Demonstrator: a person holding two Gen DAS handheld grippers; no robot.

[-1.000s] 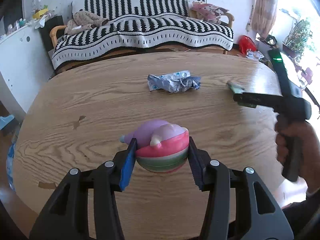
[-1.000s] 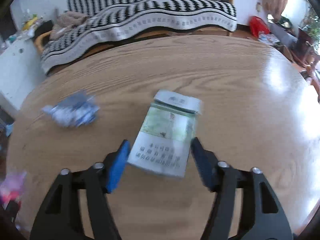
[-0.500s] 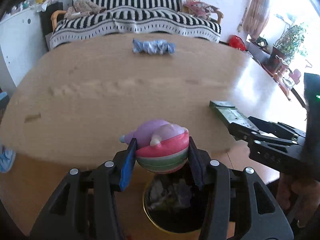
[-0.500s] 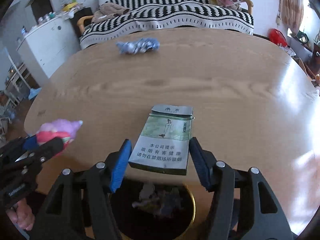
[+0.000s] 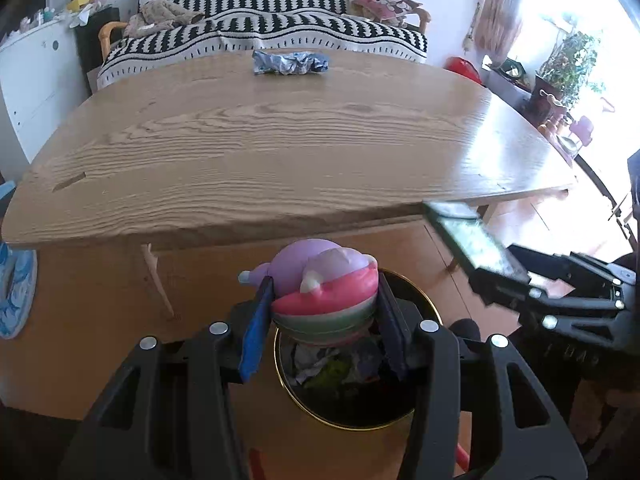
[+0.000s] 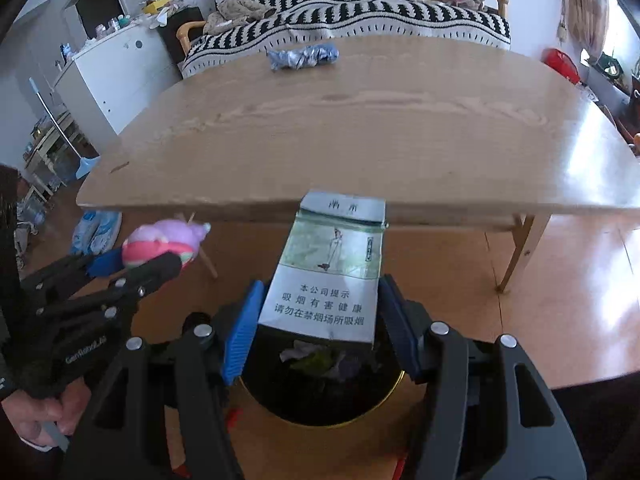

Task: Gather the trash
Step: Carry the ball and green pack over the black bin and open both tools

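Observation:
My left gripper [image 5: 324,312] is shut on a pink, purple and green squishy toy [image 5: 324,284], held above a black bin with a gold rim [image 5: 352,420] on the floor. My right gripper [image 6: 320,320] is shut on a green and white cigarette pack [image 6: 332,272], held above the same bin [image 6: 320,404], which has crumpled trash inside. The right gripper also shows at the right of the left wrist view [image 5: 480,276], and the left gripper at the left of the right wrist view [image 6: 132,264]. A crumpled blue and silver wrapper [image 5: 290,62] lies on the far side of the wooden table [image 5: 280,152].
A sofa with a black and white striped blanket [image 5: 260,28] stands behind the table. A white cabinet [image 6: 116,68] is at the left. A table leg [image 6: 516,252] stands on the wooden floor at the right. Potted plants [image 5: 568,64] are by the window.
Both grippers have pulled back from the table and lowered, each with its item held. The bin now sits right under both of them.

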